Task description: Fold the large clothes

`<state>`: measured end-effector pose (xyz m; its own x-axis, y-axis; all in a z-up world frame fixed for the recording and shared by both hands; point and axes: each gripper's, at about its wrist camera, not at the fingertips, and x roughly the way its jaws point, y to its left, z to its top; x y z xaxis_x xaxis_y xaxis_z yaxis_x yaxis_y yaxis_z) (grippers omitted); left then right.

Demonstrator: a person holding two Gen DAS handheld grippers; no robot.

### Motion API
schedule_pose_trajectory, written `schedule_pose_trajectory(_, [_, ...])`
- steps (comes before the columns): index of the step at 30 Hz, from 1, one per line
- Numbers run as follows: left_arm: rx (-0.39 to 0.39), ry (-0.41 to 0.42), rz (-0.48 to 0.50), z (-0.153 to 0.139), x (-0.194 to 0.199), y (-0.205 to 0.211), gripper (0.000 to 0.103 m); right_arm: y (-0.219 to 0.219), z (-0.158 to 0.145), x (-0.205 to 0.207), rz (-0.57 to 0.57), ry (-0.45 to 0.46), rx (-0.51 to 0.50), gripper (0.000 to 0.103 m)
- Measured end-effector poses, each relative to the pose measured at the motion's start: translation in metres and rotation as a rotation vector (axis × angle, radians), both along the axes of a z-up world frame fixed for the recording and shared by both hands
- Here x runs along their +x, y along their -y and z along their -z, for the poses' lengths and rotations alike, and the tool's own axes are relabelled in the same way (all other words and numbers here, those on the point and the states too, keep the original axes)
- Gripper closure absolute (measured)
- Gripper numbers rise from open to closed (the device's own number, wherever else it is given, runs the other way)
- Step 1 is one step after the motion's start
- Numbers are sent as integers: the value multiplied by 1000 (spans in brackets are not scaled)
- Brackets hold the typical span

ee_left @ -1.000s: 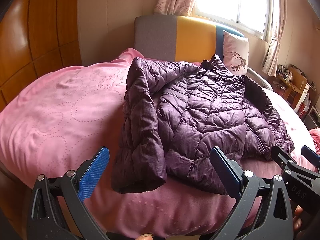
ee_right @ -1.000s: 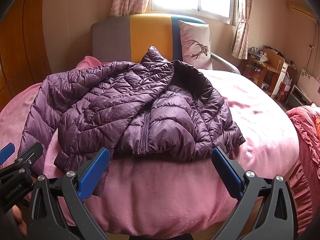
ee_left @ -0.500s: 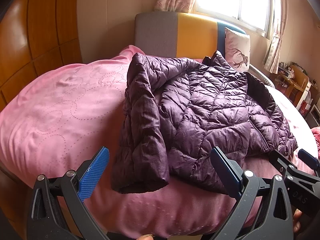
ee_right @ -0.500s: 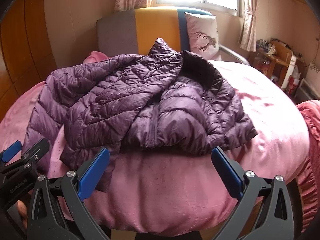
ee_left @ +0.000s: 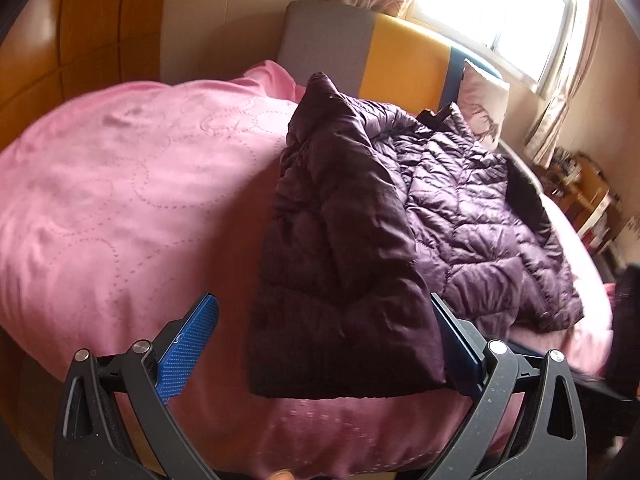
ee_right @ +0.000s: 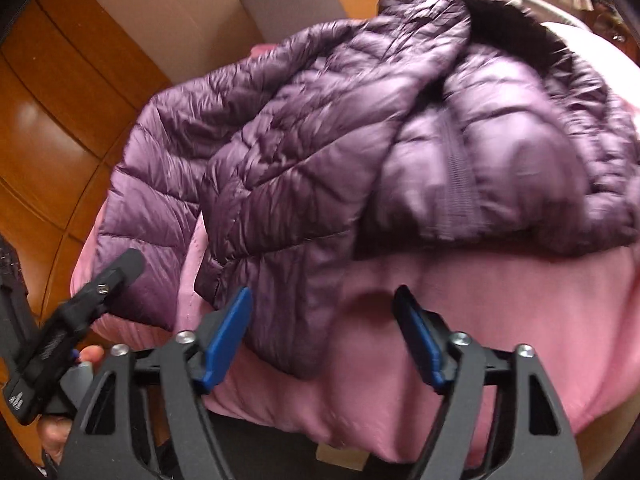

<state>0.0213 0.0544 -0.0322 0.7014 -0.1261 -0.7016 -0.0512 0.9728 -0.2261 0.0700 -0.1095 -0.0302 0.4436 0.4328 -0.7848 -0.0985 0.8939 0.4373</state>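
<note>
Sleeve cuff [ee_left: 344, 344] hides left gripper's [ee_left: 320, 340] right finger pad.

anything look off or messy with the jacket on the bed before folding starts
Nothing looks damaged or spilled. The purple puffer jacket lies rumpled on the pink bedspread, not spread flat. One sleeve runs down to the near bed edge, and the front panel's lower corner trails toward that edge too.

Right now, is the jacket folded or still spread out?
Spread, not folded. The purple jacket lies open across the pink bedspread, sleeve stretched toward the near edge, hem loose.
</note>
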Motion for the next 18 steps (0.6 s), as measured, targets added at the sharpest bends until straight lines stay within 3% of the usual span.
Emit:
schedule_pose_trajectory(1, [-19, -1, 10, 2, 2, -1, 3, -4, 0, 3, -13, 11, -16, 62])
schedule_pose_trajectory(3, [-27, -25, 30, 8, 8, -1, 5, -11, -9, 3, -64, 53, -33, 86])
schedule_pose_trajectory(4, [-33, -39, 38, 11, 11, 0, 11, -11, -15, 1, -79, 81, -52, 95])
schedule_pose_trajectory(5, [-44, -62, 59, 16, 16, 0, 31, -9, -24, -2, -93, 122, -80, 96])
schedule_pose_trajectory(7, [-18, -96, 84, 22, 25, 1, 54, 3, -49, -11, -77, 239, -169, 98])
schedule_pose_trajectory(8, [-8, -94, 88, 21, 27, 0, 72, 12, -59, -14, -55, 282, -210, 98])
schedule_pose_trajectory(10, [-27, -84, 91, 18, 30, -6, 77, 43, -82, -14, 35, 375, -317, 98])
schedule_pose_trajectory(13, [-38, -66, 54, 9, 40, -24, 83, 98, -107, -3, 203, 433, -414, 98])
schedule_pose_trajectory(18, [-15, -50, -73, -3, 65, -67, 84, 207, -119, 33, 475, 387, -492, 99])
